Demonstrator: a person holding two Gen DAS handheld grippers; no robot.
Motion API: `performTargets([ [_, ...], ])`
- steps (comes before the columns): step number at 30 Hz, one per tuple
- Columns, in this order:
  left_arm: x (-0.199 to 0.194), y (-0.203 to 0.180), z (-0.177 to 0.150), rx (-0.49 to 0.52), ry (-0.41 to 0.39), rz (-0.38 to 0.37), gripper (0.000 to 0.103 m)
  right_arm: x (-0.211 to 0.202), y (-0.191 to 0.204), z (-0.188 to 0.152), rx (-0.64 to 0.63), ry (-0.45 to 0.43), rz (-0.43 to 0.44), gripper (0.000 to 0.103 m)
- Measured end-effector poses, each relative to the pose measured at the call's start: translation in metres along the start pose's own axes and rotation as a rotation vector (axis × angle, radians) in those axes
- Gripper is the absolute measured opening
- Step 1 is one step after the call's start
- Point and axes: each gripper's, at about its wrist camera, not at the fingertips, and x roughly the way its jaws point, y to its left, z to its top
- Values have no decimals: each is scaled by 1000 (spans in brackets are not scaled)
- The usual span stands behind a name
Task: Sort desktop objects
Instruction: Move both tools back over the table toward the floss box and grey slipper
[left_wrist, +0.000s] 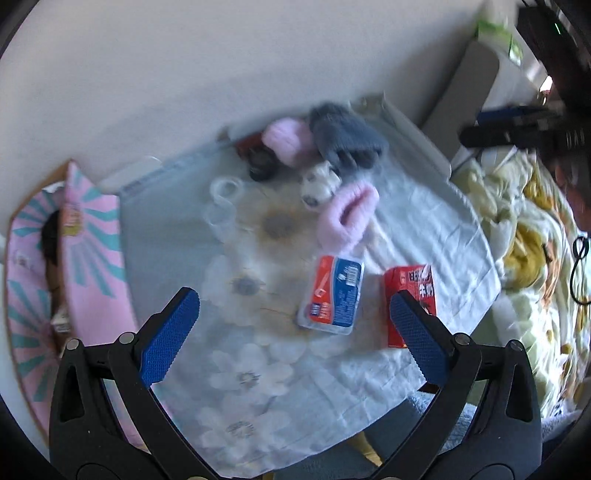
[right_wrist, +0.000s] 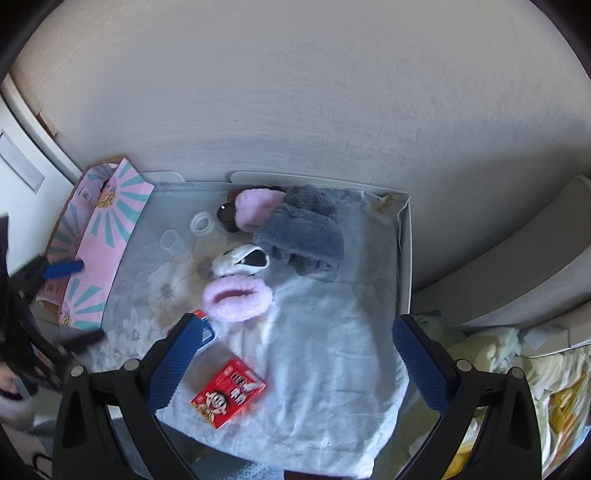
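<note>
Both claws, left claw (left_wrist: 295, 332) and right claw (right_wrist: 295, 363), are held wide open and empty above the tabletop (right_wrist: 332, 332). Nothing is grasped yet; the red carton (right_wrist: 228, 398), lying near, seems likeliest next, needing descent.

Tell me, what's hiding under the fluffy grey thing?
The fluffy grey thing lies on the white cloth, overlapping a pink fluffy thing. Anything else beneath is covered.

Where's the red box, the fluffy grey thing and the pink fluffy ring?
red box (right_wrist: 228, 398), right wrist view, middle of its printed top.
fluffy grey thing (right_wrist: 301, 236), right wrist view, its furry middle.
pink fluffy ring (right_wrist: 238, 300), right wrist view, its front rim.
</note>
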Motion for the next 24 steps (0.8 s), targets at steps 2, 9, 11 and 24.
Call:
performTargets([
  [2, 18, -10, -2, 10, 18, 0, 103, 14, -6, 1, -4, 2, 24, 103],
  [9, 64, -26, -9, 27, 61, 10, 102, 82, -22, 14, -71, 61, 66, 103],
  [11, 72, -25, -11, 18, 66, 11, 100, 97, -25, 19, -87, 67, 74, 103],
  [24, 101, -31, -33, 24, 58, 44, 89, 153, -12, 46, -262, 67, 88, 91],
])
